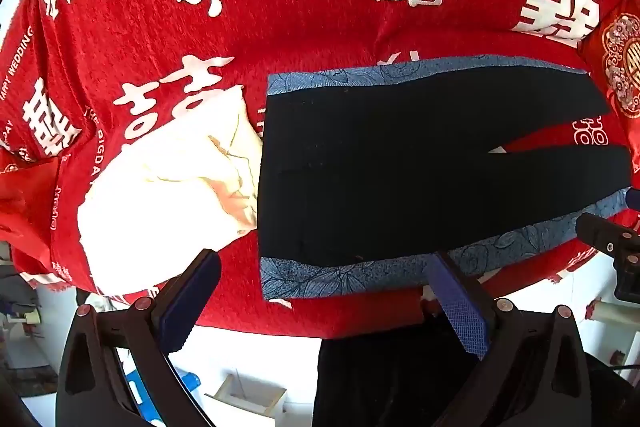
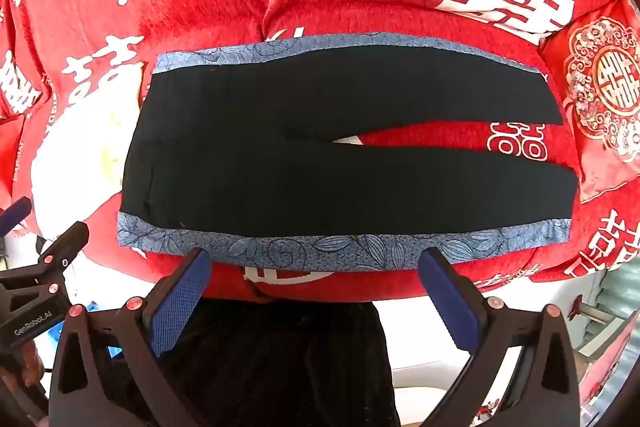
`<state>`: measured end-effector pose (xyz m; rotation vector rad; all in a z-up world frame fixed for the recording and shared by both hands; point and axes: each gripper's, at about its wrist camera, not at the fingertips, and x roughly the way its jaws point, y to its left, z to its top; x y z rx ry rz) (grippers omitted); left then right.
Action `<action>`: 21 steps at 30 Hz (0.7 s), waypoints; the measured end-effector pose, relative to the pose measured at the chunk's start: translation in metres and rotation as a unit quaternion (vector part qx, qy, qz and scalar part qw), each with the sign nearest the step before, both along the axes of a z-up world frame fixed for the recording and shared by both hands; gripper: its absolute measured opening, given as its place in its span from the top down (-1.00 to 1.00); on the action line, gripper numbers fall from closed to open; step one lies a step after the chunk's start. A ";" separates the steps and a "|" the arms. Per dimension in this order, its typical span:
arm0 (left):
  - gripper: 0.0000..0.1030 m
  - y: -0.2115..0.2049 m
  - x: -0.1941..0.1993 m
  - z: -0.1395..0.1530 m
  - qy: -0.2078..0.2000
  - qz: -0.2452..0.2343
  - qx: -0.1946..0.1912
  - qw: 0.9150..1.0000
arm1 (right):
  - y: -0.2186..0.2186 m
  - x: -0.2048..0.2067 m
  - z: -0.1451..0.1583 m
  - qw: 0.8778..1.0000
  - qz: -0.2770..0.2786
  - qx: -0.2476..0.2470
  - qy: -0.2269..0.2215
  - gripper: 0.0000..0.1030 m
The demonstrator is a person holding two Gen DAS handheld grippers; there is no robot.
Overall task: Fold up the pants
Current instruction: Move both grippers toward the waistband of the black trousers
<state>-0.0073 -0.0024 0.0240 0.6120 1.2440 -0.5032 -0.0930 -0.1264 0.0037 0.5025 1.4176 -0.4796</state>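
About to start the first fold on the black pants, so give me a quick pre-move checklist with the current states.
1. Black pants with blue floral side bands lying flat on the red bedspread with white characters: ok.
2. Legs spread apart, uncrossed: ok.
3. Left gripper open, empty: ok.
4. Right gripper open, empty: ok.
5. Cream-white cloth clear of the waistband: not ok, it touches.
6. Red embroidered cushion clear of the cuffs: cannot tell.

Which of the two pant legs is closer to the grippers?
The lower leg, ending beside the blue floral trim along the bed's near edge; the other leg lies beyond the gap.
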 end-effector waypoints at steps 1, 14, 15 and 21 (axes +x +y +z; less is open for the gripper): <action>-1.00 0.000 0.000 0.001 -0.001 -0.001 0.000 1.000 | 0.000 0.000 0.000 1.000 -0.001 0.000 -0.001 -1.00; -1.00 -0.004 -0.007 0.000 -0.010 0.007 0.013 1.000 | -0.005 -0.004 0.003 1.000 0.004 0.003 -0.007 -1.00; -1.00 -0.006 -0.008 0.000 -0.011 0.008 0.014 1.000 | -0.006 -0.005 0.003 1.000 0.005 0.005 -0.008 -1.00; -1.00 -0.017 -0.013 0.001 -0.014 0.019 0.025 0.999 | -0.016 -0.010 0.001 1.000 0.009 0.012 -0.013 -1.00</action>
